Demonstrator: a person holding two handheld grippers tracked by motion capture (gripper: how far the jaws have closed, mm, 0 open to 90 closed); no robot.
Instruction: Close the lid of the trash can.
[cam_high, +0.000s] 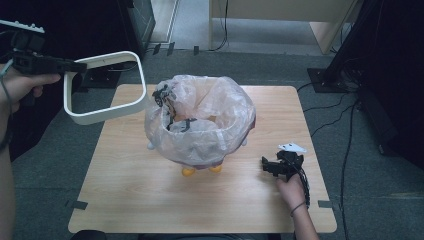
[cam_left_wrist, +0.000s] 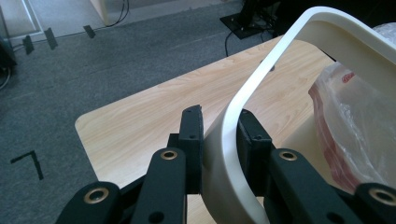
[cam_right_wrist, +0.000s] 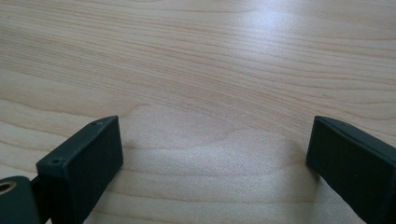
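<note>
Partly cropped ring (cam_left_wrist: 261, 88) (bag (cam_left_wrist: 359, 126) too)

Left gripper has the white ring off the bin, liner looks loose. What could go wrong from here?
1. The left gripper clamps the white ring on one thin edge only, so the ring could twist or slip out.
2. The plastic liner sits loose on the bin with nothing pinning it, so it may slump inward or off.
3. The right gripper rests open on the table, steadying nothing.
</note>
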